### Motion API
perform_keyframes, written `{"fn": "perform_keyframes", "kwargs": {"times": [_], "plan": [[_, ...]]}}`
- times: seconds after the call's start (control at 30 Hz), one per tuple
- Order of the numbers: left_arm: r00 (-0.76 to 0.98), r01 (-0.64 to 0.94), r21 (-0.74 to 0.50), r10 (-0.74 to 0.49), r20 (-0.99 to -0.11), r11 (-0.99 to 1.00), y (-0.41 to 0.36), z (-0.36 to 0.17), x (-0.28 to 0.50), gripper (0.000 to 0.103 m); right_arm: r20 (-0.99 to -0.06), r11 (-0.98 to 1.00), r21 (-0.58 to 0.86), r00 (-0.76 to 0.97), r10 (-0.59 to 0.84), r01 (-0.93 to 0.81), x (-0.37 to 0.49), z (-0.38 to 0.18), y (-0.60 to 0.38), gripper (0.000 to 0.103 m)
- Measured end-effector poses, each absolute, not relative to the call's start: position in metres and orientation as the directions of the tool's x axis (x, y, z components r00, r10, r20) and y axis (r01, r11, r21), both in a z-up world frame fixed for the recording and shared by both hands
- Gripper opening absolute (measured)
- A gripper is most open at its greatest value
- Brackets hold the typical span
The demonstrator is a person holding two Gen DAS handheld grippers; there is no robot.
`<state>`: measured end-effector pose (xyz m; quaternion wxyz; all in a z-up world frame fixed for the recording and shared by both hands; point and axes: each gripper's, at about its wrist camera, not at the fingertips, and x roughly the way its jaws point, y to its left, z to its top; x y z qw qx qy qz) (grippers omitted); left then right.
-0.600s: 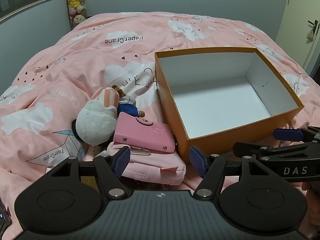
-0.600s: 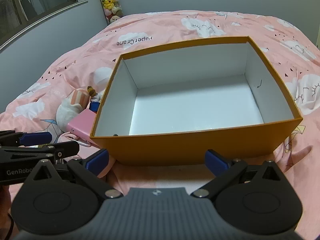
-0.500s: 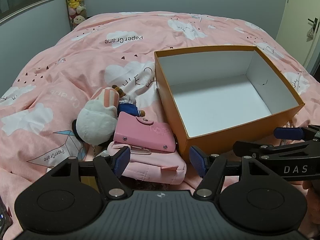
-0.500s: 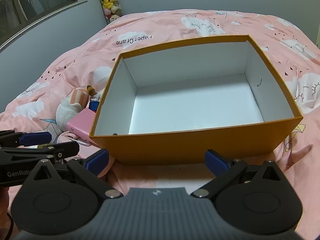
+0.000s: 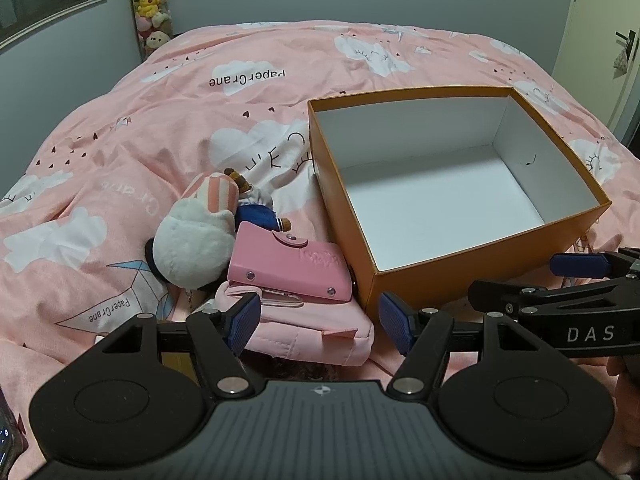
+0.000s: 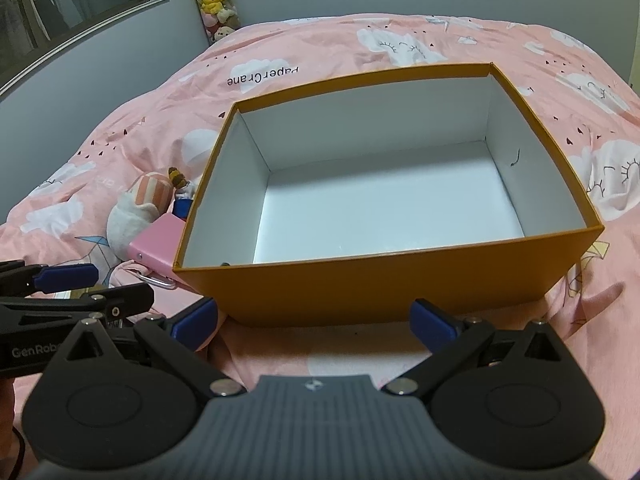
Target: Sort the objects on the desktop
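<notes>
- Orange box (image 5: 472, 276), open-topped, white smooth interior, rectangular card; in the left wrist view its long axis runs lower left to upper right, right of centre on the pink quilt (image 5: 180, 120)
- Pink wallet (image 5: 288, 268), snap flap, leather-like, lying flat against the box's left wall atop a pink padded pouch (image 5: 312, 332)
- White plush toy (image 5: 192, 240), rounded, fuzzy, left of the wallet; striped part points up-frame
- Left gripper (image 5: 318, 322) jaws wide apart over the pouch, possibly not touching
- Right gripper (image 6: 314, 324) jaws spread, nothing between, below the box's near wall
</notes>
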<state>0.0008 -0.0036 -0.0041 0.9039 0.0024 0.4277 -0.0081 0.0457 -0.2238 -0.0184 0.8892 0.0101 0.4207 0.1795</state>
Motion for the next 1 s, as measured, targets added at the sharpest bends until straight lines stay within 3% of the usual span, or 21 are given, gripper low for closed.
{"fn": "perform_keyframes", "kwargs": {"times": [1.0], "plan": [[0.629,0.008,-0.041,-0.037,-0.777,0.999,0.007,0.001,-0.004,0.077,-0.74,0.927,0.173,0.577,0.345,-0.332,0.042,-0.018,-0.221,0.102]]}}
